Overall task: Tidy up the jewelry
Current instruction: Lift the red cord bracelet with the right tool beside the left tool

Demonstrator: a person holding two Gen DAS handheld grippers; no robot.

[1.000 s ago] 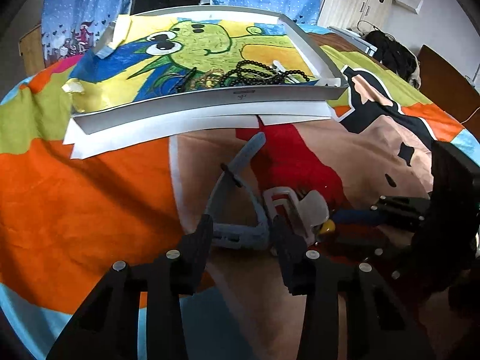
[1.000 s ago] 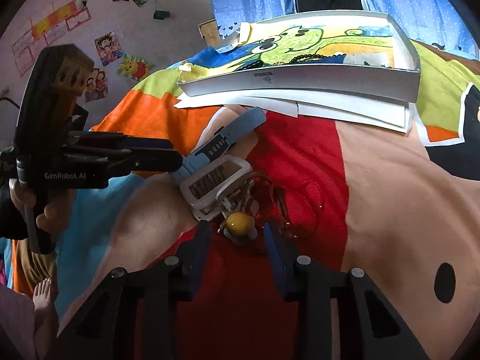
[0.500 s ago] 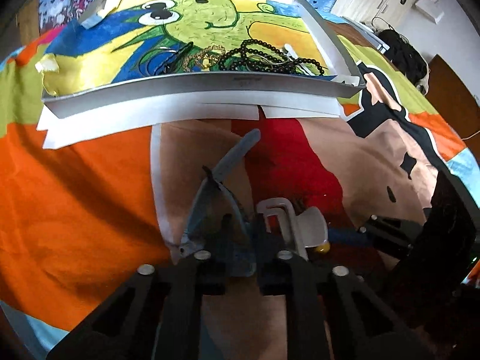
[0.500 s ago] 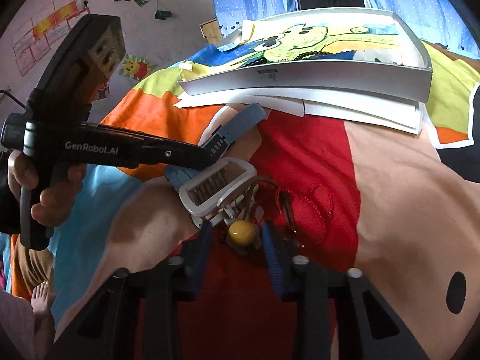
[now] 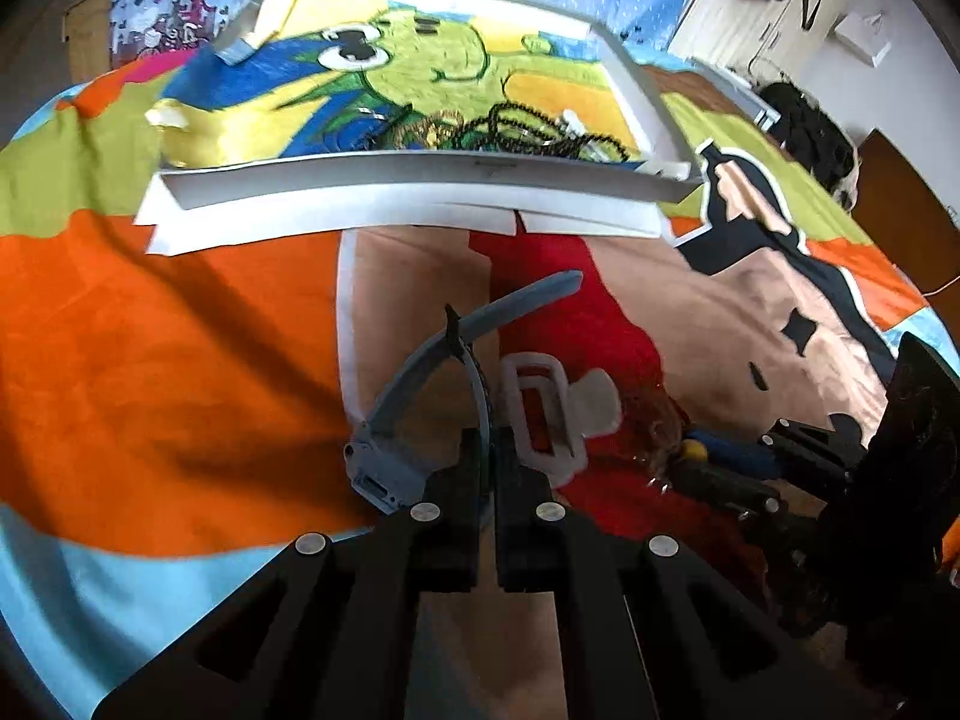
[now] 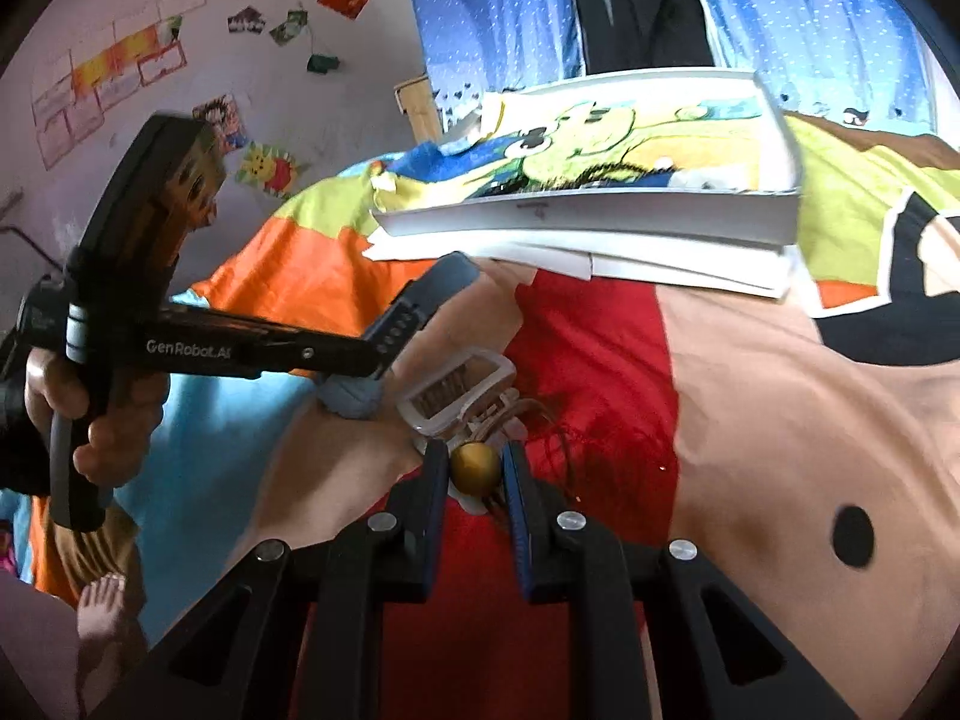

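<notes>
My left gripper (image 5: 492, 450) is shut on the strap of a grey-blue watch (image 5: 420, 372) and holds it above the bedspread; the watch also shows in the right wrist view (image 6: 420, 306). My right gripper (image 6: 474, 468) is shut on a yellow bead (image 6: 475, 468) tied to brown cords beside a red bracelet (image 6: 606, 450). A white hair claw clip (image 5: 540, 414) lies between the grippers, and also shows in the right wrist view (image 6: 456, 384). The white tray (image 5: 420, 177) at the back holds black beads (image 5: 528, 126) and chains on a cartoon cloth.
The colourful bedspread (image 5: 150, 360) covers the whole surface. White paper sheets (image 5: 336, 216) lie under the tray. Blue curtains (image 6: 492, 12) hang behind, and a wall with drawings (image 6: 120, 72) is to the left. A bare foot (image 6: 108, 606) shows at lower left.
My left gripper closed on the watch strap and lifted it. My right gripper closed on the yellow bead.
</notes>
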